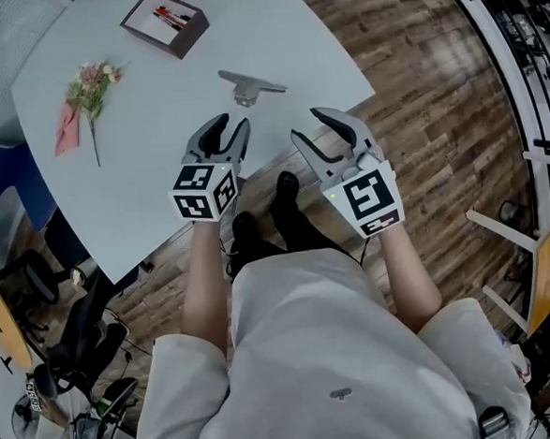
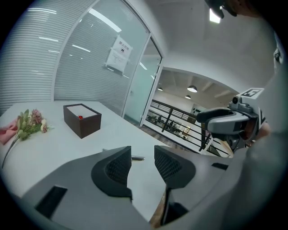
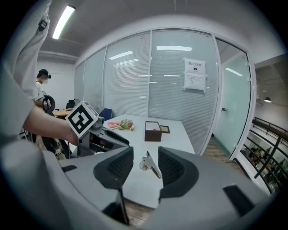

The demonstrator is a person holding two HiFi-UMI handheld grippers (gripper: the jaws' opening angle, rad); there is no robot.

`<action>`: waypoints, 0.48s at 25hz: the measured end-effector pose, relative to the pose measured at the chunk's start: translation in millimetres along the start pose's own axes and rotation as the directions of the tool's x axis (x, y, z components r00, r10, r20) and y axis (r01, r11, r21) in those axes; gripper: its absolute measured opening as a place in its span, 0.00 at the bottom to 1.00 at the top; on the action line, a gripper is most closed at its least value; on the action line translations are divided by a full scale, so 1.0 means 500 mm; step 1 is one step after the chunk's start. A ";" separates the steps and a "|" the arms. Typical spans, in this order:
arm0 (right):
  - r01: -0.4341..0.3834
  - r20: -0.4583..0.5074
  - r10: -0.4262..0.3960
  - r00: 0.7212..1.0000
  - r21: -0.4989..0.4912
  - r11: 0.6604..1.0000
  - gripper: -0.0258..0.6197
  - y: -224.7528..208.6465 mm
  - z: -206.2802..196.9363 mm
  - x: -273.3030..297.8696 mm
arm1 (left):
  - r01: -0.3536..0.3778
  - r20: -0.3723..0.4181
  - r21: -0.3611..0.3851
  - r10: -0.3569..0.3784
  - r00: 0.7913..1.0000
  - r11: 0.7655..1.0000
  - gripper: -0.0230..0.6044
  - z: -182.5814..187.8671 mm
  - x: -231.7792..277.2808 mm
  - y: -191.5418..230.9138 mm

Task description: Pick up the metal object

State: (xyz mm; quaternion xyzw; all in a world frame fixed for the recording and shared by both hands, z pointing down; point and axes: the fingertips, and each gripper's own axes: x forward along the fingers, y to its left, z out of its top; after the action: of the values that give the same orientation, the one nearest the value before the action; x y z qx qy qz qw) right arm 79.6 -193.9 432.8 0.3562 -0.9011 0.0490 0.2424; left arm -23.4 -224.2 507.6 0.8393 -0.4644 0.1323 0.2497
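L gripper [image 1: 231, 126] & R gripper [image 1: 307, 125], fingers apart, empty, near metal object [image 1: 250, 86] on table [image 1: 158, 156]

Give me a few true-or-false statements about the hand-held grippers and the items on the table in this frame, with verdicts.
1. The left hand-held gripper is clamped on the flat silver metal object. False: its jaws stand apart and empty, and the object lies on the table ahead of it.
2. The right hand-held gripper is open and holds nothing. True.
3. The dark brown rectangular box sits on the pale grey table, beyond the metal object. True.
4. The pink flower sprig lies inside the box. False: it lies on the bare tabletop, apart from the box.
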 end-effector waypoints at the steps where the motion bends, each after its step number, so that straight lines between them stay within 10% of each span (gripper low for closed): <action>1: -0.003 -0.002 0.003 1.000 -0.002 1.000 0.32 -0.003 -0.003 0.002 | -0.008 0.005 -0.016 0.008 1.000 1.000 0.28 -0.002 0.006 0.006; 12: -0.024 -0.031 0.023 0.999 -0.016 1.000 0.32 -0.020 -0.034 0.008 | -0.023 0.073 -0.278 0.045 0.996 0.960 0.28 -0.039 0.064 0.049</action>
State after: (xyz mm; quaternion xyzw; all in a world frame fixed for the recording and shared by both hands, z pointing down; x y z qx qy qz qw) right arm 90.5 -199.4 448.8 0.3429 -0.9017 0.0499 0.2585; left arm -27.0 -247.4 545.7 0.7925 -0.5024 0.0374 0.3437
